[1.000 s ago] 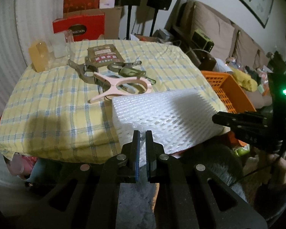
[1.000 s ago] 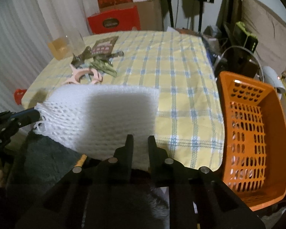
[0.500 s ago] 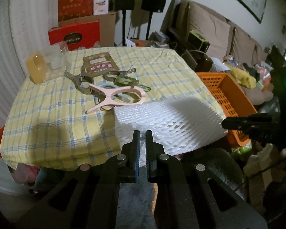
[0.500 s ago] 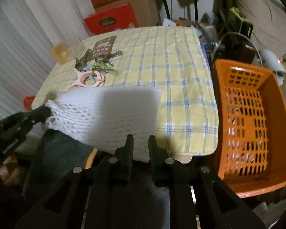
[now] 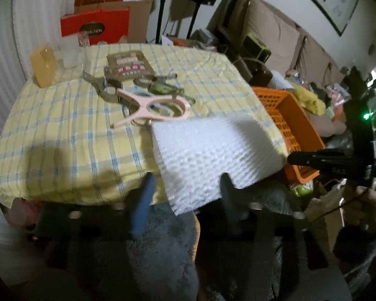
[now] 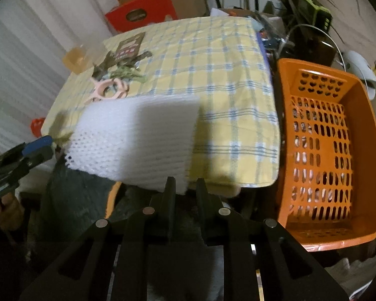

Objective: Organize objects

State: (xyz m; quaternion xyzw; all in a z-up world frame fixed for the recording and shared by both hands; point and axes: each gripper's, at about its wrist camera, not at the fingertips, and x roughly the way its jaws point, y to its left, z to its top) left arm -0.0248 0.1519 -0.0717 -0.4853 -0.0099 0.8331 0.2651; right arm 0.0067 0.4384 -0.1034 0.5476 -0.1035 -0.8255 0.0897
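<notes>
The white foam mesh sheet point(image 6: 135, 140) – light, floppy, crushable – overhangs the tabletop's point(image 6: 213, 75) near edge. The right gripper point(image 6: 185, 188) pinches its corner; the left gripper point(image 5: 188, 188) has just been opening, its fingers clear of the sheet between them.

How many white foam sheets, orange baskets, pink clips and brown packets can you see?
white foam sheet: 1
orange basket: 1
pink clip: 1
brown packet: 1
Total: 4

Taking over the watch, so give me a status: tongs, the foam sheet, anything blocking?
Left tongs just opened, foam sheet edge between, unpinched. Right tongs shut on its other corner. Sheet held over table edge. Orange basket beside table, nothing seen blocking.
</notes>
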